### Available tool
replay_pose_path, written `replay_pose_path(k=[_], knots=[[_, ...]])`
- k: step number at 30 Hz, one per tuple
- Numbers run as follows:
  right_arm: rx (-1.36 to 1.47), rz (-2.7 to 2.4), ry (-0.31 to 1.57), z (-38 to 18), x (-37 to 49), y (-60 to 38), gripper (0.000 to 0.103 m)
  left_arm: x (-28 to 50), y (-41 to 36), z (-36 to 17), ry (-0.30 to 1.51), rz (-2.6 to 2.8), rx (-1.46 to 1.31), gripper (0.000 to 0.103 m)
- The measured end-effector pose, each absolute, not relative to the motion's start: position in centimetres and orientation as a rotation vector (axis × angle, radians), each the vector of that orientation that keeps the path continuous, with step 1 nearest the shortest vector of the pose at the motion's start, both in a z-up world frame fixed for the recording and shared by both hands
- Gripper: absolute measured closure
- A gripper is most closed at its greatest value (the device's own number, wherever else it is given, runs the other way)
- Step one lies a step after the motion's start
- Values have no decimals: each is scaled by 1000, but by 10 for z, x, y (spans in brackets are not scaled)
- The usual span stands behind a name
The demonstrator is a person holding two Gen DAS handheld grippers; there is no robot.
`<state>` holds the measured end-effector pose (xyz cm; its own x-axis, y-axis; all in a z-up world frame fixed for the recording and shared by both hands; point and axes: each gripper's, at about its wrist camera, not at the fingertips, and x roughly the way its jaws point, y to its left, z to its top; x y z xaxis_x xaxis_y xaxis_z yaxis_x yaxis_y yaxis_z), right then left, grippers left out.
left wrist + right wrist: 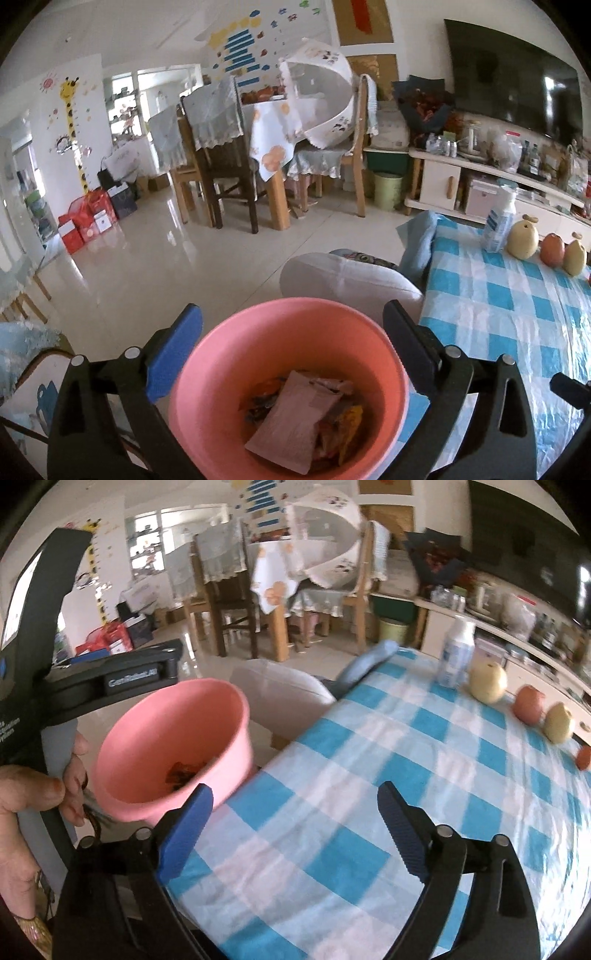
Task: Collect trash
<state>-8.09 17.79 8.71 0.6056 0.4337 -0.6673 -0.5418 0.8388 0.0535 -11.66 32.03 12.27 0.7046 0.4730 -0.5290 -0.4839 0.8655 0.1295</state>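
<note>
1. Living-room scene, glossy tile floor, dining table and chairs [221, 147] in the back, and up front the blue-and-white checkered tablecloth [332, 812] I'm working over.

2. My left gripper [291, 339] has the pink bucket [288, 369] sitting between its fingers, and they look clamped against its sides. From the right wrist view the bucket [177, 746] is off the near-left edge of the table and tilted toward it. My guess is that it's held there so stuff can be swept or dropped straight in.

3. Trash location: crumpled wrappers and a brownish paper packet [299, 417] are already lying in the bottom of the bucket. I can't spot any loose trash on the cloth in either view, so this job looks close to finished.

4. My right gripper [295, 827] hangs over the tablecloth with its jaws spread wide and nothing between them. It's near the bucket rim, just to the right of it.

5. Other stuff on the table, along the far edge: a white bottle [456, 653], then a pear [487, 681], an apple [530, 705], another pear [559, 723] and something small and red at the frame edge. None of that reads as trash to me, so I'd steer clear.

6. In the way: a white cushion or seat back [347, 280] sits right beyond the bucket at the table's corner, and a blue cloth [417, 236] is bunched up there too. Swinging the bucket outward could bump either one.
</note>
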Motion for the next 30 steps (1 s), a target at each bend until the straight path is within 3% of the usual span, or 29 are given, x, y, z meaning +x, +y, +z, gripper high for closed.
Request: replay_pose_path(k=[30], knots=[[-65, 300, 694, 105, -140, 14, 11, -143, 171, 131, 534, 297, 115, 4]])
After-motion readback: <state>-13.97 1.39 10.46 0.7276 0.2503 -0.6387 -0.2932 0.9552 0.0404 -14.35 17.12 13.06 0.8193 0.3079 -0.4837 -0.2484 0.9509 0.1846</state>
